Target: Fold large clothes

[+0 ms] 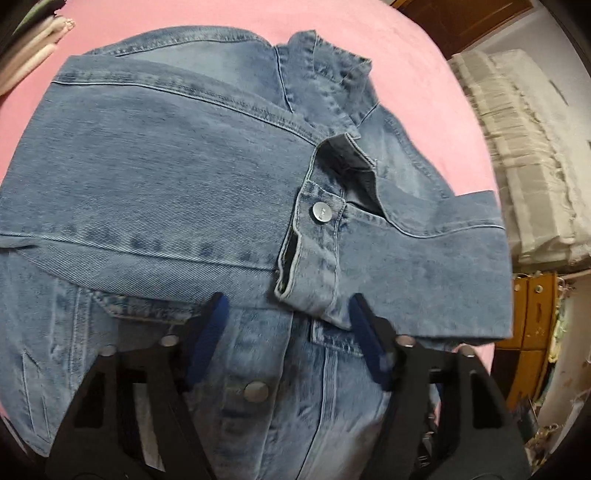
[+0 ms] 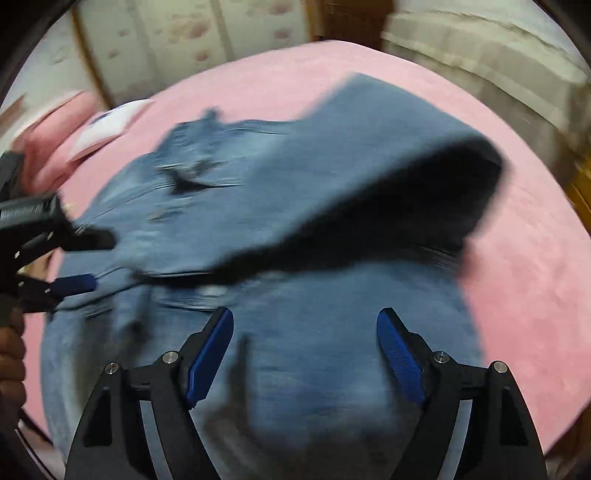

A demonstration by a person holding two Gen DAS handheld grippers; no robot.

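A blue denim jacket lies on a pink bed with both sleeves folded across its front. One cuff with a metal button lies over the middle. My left gripper is open just above the jacket's button placket, holding nothing. In the right wrist view the jacket is blurred, and a sleeve arches above the body. My right gripper is open over the jacket's lower part, empty. The left gripper shows at the jacket's left edge, jaws apart.
Pink bedding surrounds the jacket. A stack of folded pale fabric and a yellow cabinet stand to the right of the bed. Pillows lie at the far left.
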